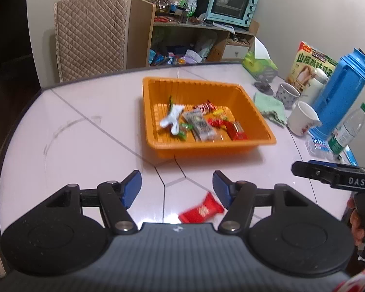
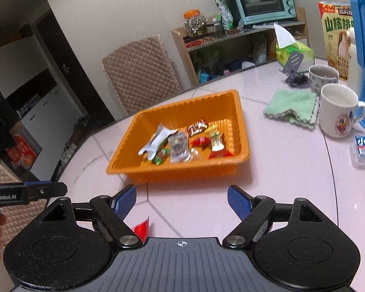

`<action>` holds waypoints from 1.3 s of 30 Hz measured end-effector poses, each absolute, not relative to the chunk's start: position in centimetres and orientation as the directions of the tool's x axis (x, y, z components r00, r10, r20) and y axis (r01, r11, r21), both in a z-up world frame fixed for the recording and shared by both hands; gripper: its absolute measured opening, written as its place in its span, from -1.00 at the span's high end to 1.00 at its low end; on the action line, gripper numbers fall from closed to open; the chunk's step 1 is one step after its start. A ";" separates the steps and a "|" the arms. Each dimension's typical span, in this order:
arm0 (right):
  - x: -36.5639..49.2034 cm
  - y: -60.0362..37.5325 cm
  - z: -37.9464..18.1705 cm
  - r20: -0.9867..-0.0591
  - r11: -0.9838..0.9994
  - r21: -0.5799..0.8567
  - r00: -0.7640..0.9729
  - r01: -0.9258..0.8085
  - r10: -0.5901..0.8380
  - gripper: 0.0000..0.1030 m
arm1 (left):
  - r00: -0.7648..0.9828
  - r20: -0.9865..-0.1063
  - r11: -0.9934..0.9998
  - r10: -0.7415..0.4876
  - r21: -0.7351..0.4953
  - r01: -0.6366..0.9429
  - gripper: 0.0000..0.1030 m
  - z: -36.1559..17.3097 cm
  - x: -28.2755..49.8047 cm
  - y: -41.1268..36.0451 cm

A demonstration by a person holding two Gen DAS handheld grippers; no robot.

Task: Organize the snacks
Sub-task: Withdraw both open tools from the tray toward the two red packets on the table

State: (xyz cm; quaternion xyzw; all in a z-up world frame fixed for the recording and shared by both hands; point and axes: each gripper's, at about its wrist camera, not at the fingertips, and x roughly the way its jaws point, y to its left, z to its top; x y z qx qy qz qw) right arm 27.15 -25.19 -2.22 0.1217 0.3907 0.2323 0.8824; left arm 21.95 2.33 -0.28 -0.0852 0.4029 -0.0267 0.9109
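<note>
We are holding our left gripper (image 1: 177, 188) above the pale glossy tiled table (image 1: 85, 146), its blue-padded fingers (image 1: 131, 188) standing wide apart with nothing between them. Lying flat on the table just under and between those fingers, nearer the right one, is a small red foil-wrapped snack packet (image 1: 201, 209); it is touching neither pad as far as we can tell. We are also holding our right gripper (image 2: 181, 202) with its jaws spread wide and gripping nothing, and from its own camera only a red corner of the same packet (image 2: 141, 227) is peeking out beside its left finger (image 2: 125, 203). Beyond both grippers, the rectangular orange plastic tray (image 1: 255, 112) is sitting on the table, holding a loose pile of wrapped snacks (image 1: 202, 121) in white, red, green and clear wrappers. To the tray's right we are seeing a crumpled green cloth (image 1: 271, 108), a white mug with a cartoon print (image 2: 338, 110), a patterned grey mug (image 2: 322, 76), a tall blue plastic thermos jug (image 1: 340, 92) and a clear water bottle with a green cap (image 1: 348, 129). A padded beige quilted chair (image 1: 90, 34) is standing at the far side of the table.
</note>
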 end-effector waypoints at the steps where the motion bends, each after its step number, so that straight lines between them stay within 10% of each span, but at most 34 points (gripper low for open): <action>1: 26.8 -25.0 -2.3 -0.638 0.862 0.397 0.581 -0.314 0.506 -0.59 | 0.670 -0.732 0.984 -0.118 -0.177 -0.020 -0.19 -0.5 21.5 2.3; 39: 21.2 -21.0 -8.3 -0.776 0.886 0.378 0.430 -0.268 0.462 -0.59 | 0.550 -0.825 0.988 -0.126 -0.155 -0.005 -0.19 -8.4 17.4 0.1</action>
